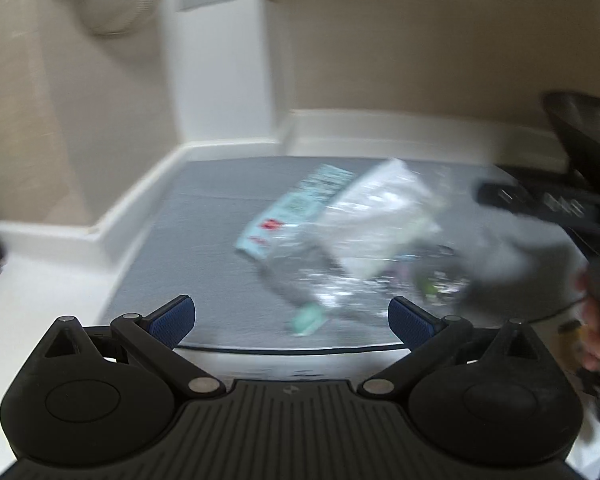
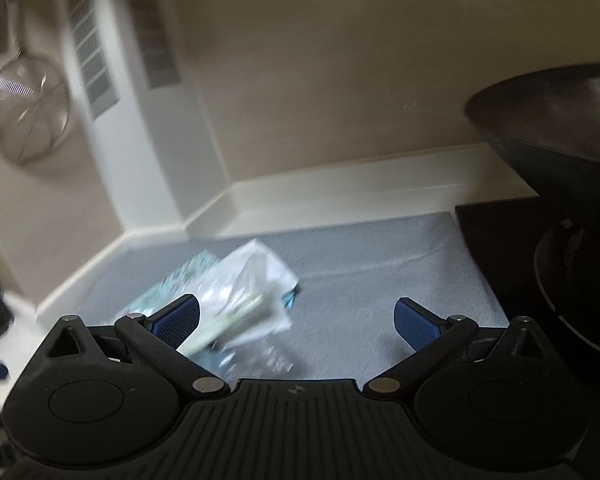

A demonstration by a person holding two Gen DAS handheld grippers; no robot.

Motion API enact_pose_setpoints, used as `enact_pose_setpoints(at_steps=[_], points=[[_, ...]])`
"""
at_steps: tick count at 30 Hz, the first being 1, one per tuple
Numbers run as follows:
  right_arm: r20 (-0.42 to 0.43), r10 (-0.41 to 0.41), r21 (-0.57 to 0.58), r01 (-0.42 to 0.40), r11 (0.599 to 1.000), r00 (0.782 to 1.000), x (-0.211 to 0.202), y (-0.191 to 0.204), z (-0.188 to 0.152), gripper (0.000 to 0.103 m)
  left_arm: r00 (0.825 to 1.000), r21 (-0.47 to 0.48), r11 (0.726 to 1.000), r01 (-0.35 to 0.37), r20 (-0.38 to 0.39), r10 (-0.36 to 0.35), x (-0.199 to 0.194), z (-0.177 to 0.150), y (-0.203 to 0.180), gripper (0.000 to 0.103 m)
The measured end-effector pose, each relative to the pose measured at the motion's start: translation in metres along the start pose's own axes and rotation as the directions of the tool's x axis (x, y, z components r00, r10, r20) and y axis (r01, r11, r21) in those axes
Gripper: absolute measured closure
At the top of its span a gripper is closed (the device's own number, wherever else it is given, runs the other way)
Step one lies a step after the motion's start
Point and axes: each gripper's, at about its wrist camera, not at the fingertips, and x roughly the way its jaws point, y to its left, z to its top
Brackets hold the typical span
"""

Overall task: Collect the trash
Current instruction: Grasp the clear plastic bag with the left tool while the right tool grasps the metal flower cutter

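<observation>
A pile of crumpled plastic wrappers (image 1: 340, 236) lies on a grey mat (image 1: 204, 216), with a pale blue printed packet (image 1: 296, 208) under a clear one and a small green scrap (image 1: 306, 320) at the near edge. My left gripper (image 1: 291, 320) stands open just short of the pile, nothing between its blue pads (image 1: 174, 320). In the right wrist view the same wrappers (image 2: 240, 292) lie ahead and left on the mat (image 2: 380, 272). My right gripper (image 2: 296, 322) is open and empty, its left pad (image 2: 178, 320) beside the pile. Both views are motion-blurred.
A dark wok (image 2: 560, 140) sits on a black stove (image 2: 500, 248) at the right. A mesh strainer (image 2: 28, 112) hangs on the left wall. A white counter ledge (image 1: 380, 128) borders the mat. A person's hand (image 1: 596, 320) holds the right gripper's handle at the left wrist view's right edge.
</observation>
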Motion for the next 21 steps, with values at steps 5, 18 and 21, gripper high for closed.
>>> enact_pose_setpoints(at_steps=[5, 18, 21], points=[[0.006, 0.048, 0.129, -0.049, 0.990, 0.999, 0.018, -0.027, -0.005, 0.000, 0.998, -0.011, 0.998, 0.055, -0.036, -0.055, 0.023, 0.014, -0.030, 0.000], [0.002, 0.062, 0.244, -0.061, 0.968, 0.998, 0.018, -0.042, -0.006, 0.000, 0.995, -0.103, 0.993, 0.060, -0.069, -0.068, 0.059, 0.035, -0.043, 0.102], [0.007, 0.085, 0.235, -0.084, 0.968, 0.996, 0.016, -0.041, -0.006, 0.000, 0.999, -0.157, 0.986, 0.047, 0.026, -0.044, 0.029, 0.035, -0.021, 0.103]])
